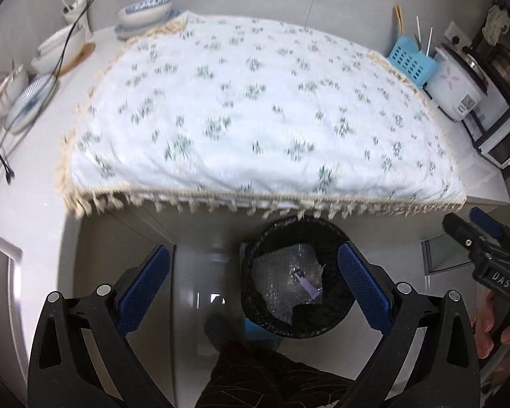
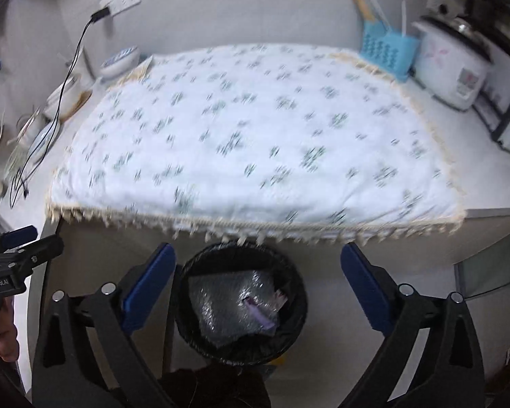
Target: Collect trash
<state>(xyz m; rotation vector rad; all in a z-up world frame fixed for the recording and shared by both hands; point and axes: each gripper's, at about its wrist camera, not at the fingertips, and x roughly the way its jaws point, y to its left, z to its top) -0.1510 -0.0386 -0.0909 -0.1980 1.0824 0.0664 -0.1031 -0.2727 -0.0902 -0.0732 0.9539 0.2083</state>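
Observation:
A black bin lined with a black bag stands on the floor below the table's front edge. Inside it lie a sheet of bubble wrap and a small purple wrapper. My left gripper hangs open above the floor, left of and over the bin, with nothing between its blue pads. My right gripper is wide open straight above the bin and holds nothing. Each gripper shows at the edge of the other's view: the right gripper, the left gripper.
A white floral cloth with a fringe covers the table. Bowls and plates and a black cable sit at the left. A blue utensil basket, a rice cooker and a small oven stand at the right.

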